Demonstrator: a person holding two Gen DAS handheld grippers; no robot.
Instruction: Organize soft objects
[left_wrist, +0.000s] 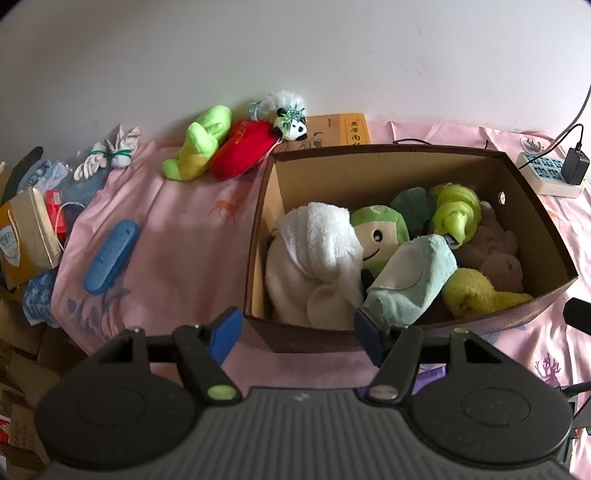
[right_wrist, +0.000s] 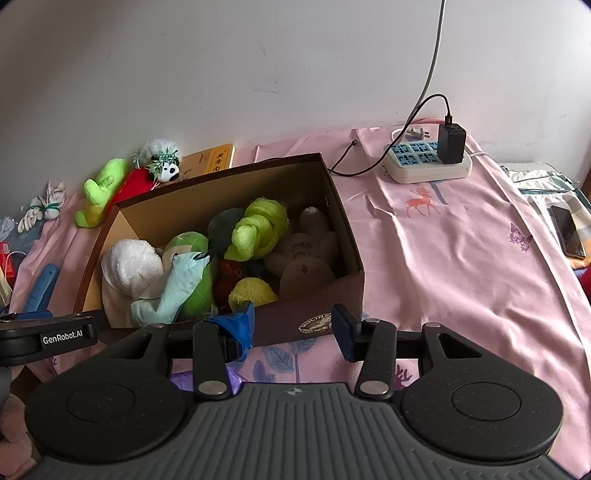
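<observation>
A brown cardboard box (left_wrist: 528, 192) (right_wrist: 347, 236) sits on the pink bedsheet and holds several soft toys: a white towel plush (left_wrist: 314, 254), a green smiling plush (left_wrist: 380, 229), a pale blue plush (left_wrist: 413, 280) (right_wrist: 177, 288), a lime knotted one (left_wrist: 456, 214) and a yellow one (left_wrist: 476, 291). Outside it by the wall lie a green plush (left_wrist: 201, 142) (right_wrist: 99, 188), a red plush (left_wrist: 245, 147) and a small panda (left_wrist: 293, 125) (right_wrist: 168, 170). My left gripper (left_wrist: 299, 332) is open and empty at the box's near wall. My right gripper (right_wrist: 293, 326) is open and empty before the box's front.
A blue case (left_wrist: 110, 254) lies on the sheet left of the box. A tissue box (left_wrist: 27, 236) and clutter stand at the far left. A power strip with a black charger (right_wrist: 430, 158) sits right of the box. A phone (right_wrist: 569, 230) lies at the far right.
</observation>
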